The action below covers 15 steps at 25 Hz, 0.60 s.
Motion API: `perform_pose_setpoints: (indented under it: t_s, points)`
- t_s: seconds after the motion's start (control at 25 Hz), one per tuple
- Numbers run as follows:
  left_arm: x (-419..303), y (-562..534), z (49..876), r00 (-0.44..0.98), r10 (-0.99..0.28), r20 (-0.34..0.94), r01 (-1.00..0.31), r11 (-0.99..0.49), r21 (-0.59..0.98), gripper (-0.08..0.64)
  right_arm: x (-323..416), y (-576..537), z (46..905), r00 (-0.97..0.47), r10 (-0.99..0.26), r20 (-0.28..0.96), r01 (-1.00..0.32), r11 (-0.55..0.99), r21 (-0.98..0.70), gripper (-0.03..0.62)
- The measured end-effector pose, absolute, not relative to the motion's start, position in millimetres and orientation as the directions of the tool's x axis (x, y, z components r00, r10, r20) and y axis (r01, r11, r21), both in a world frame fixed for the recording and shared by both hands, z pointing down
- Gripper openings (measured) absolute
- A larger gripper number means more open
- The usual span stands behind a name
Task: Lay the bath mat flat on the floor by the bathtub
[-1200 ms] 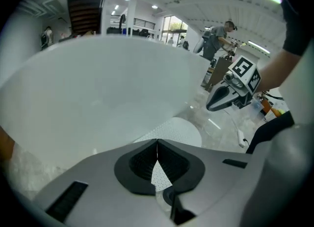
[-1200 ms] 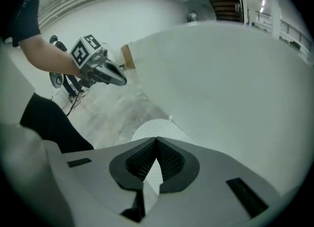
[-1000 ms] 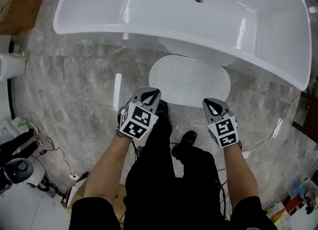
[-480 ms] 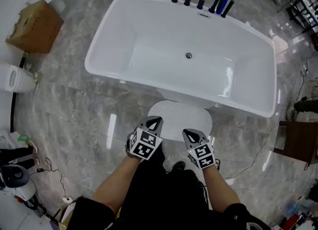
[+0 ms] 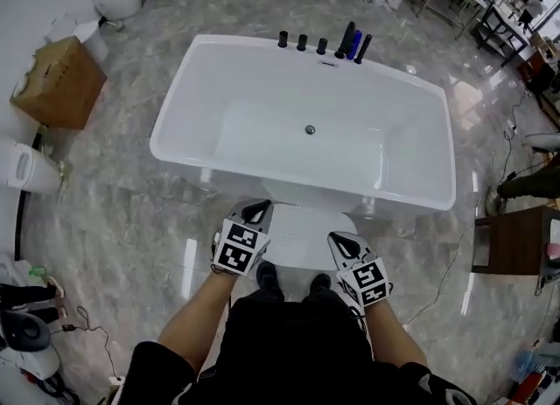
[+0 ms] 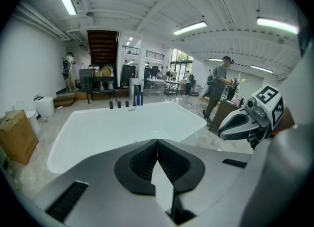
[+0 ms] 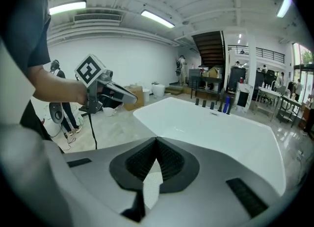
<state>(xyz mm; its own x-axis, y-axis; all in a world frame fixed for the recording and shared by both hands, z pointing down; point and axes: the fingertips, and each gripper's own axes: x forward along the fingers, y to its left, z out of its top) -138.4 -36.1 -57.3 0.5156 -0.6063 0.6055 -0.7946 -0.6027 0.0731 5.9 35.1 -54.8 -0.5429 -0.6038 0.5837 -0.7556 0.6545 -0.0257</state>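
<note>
Head view: the bath mat [image 5: 302, 230], white, oval and dotted, lies flat on the grey marble floor [image 5: 131, 219], its far edge against the near wall of the white bathtub [image 5: 184, 145]. The person's shoes [image 5: 267, 276] stand at its near edge. The left gripper [image 5: 260, 208] hangs over the mat's left end and the right gripper [image 5: 336, 239] over its right end; neither touches the mat. Black taps [image 5: 322, 45] stand on the tub's far rim, and a cardboard box [image 5: 57, 84] sits far left. Left gripper view: the jaws are pressed together with nothing between them, and the tub fills the field beyond. Right gripper view: the jaws are likewise pressed together and empty; a dotted patch seen below them is probably the mat.
</note>
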Motion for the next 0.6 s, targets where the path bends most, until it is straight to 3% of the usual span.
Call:
perform_pose_setpoints:
  t_s: [0.4,0.6]
  points:
    - [-81.9,-20.9,-138.6,0.493,-0.718,0.491,-0.845,-0.529,0.075,0.012,93.8,26.8,-110.5,-0.553,-0.684,0.476,-0.776,0.630,0.004,0.015]
    - [-62.2,-27.9,-179.8,0.497,-0.745,0.445,-0.838,-0.545,0.024,0.012,130.8,6.1,-156.3,-0.529,-0.767,0.364,-0.825,0.566,-0.006,0.015]
